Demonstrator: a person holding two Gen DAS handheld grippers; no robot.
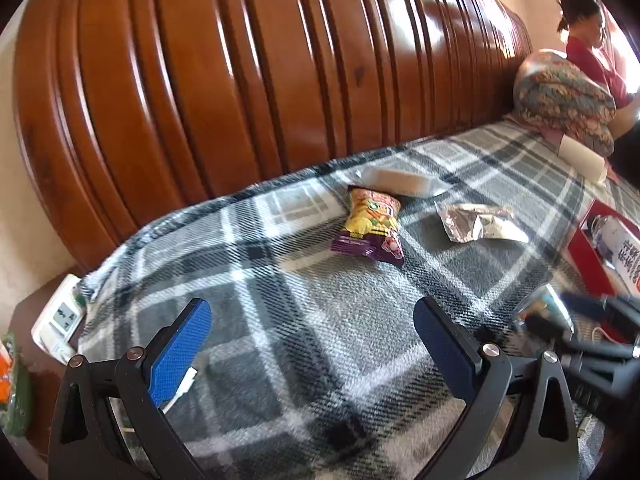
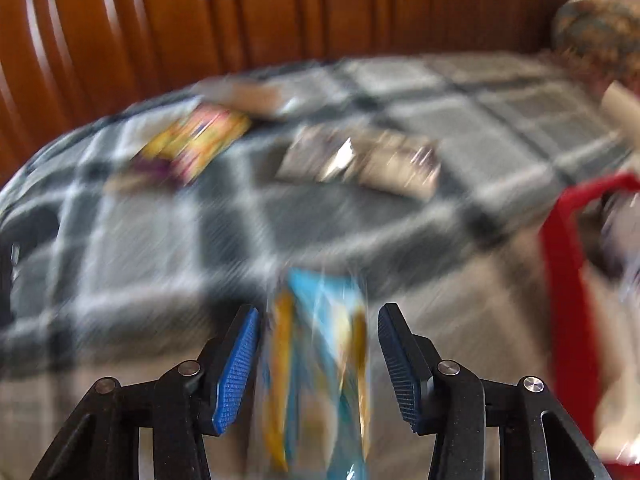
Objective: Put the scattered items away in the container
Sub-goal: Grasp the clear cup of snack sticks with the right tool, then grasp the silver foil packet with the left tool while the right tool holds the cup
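While the left gripper (image 1: 312, 320) hovers spread above the plaid blanket (image 1: 320, 320), the right gripper (image 2: 319, 324) — level — brackets a blue packet (image 2: 320, 360), grip unclear.

L tongs (image 1: 312, 344) wide — R tongs (image 2: 319, 344) half-spread

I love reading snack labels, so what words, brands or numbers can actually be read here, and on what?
None can be read for certain.
Yellow and purple snack packet: print too small and blurred.
White pack in the red container: red characters, too cut off.
Blue packet between the right gripper fingers: motion-blurred.
Silver foil packet: no print visible.
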